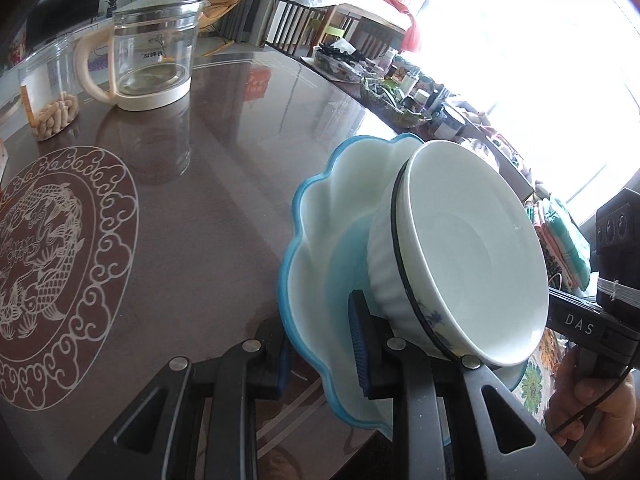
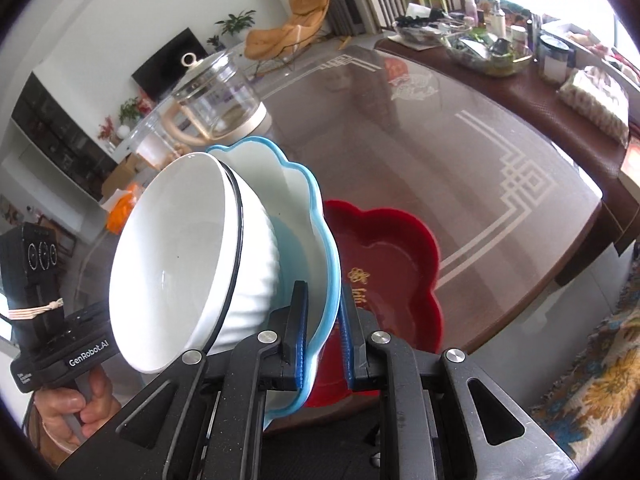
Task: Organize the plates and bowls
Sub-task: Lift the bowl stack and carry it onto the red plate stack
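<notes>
A blue-rimmed scalloped plate is held above the table with two nested white bowls in it; the outer bowl is ribbed with a black rim. My left gripper is shut on the plate's near rim. From the opposite side, my right gripper is shut on the same blue plate, beside the white bowls. A red scalloped plate lies on the table below my right gripper. Each view shows the other gripper's body and the hand holding it, with its fingertips hidden behind the bowls.
A glass kettle and a clear jar of peanuts stand at the far left of the glass-topped table. A fish medallion is printed in the tabletop. Dishes of bottles and clutter line the far edge.
</notes>
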{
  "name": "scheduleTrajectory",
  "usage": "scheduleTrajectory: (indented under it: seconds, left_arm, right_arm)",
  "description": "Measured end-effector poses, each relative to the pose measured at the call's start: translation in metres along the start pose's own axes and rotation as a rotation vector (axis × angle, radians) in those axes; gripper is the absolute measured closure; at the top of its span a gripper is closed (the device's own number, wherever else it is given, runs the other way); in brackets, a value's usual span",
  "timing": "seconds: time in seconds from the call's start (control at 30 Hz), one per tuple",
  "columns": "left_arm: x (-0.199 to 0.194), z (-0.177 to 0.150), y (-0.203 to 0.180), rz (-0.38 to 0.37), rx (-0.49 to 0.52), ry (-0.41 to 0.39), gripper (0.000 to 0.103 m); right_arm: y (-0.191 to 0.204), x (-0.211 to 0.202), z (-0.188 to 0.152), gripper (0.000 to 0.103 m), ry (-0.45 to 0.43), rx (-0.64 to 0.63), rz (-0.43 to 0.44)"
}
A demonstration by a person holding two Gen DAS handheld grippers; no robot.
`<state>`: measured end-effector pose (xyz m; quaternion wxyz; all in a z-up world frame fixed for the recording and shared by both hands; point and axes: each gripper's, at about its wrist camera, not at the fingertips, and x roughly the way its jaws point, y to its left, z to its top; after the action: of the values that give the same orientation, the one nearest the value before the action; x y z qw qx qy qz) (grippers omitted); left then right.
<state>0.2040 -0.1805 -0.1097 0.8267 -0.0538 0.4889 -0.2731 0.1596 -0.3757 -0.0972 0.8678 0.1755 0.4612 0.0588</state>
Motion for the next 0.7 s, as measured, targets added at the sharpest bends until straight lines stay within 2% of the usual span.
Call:
scheduleTrajectory:
  seconds: [0.17, 0.2, 0.37, 0.5, 0.67, 0.7]
  left_arm:
    - [0.039, -0.004, -0.008, 0.038, 0.014, 0.065, 0.079]
    - [0.039, -0.006, -0.008, 0.044, 0.027, 0.051, 0.079]
    - [0.028, -0.003, -0.012, 0.078, 0.075, 0.039, 0.078]
    - [-0.002, 0.005, -0.018, 0.147, 0.133, -0.064, 0.078]
    - [-0.005, 0.007, -0.012, 0.159, 0.136, -0.052, 0.078]
    - [-0.004, 0.004, -0.010, 0.156, 0.133, -0.045, 0.078]
  right_arm:
    - [-0.036, 0.025, -0.001, 0.086, 0.038, 0.045, -0.032]
    - [-0.042, 0.029, -0.005, 0.086, 0.050, 0.049, -0.036]
    - [-0.048, 0.028, -0.014, 0.087, 0.018, 0.066, 0.000]
    - [-0.049, 0.028, -0.017, 0.084, 0.003, 0.071, 0.008]
    - [-0.052, 0.028, -0.014, 0.083, 0.017, 0.112, 0.021]
    - [-0.053, 0.028, -0.014, 0.080, 0.019, 0.122, 0.032]
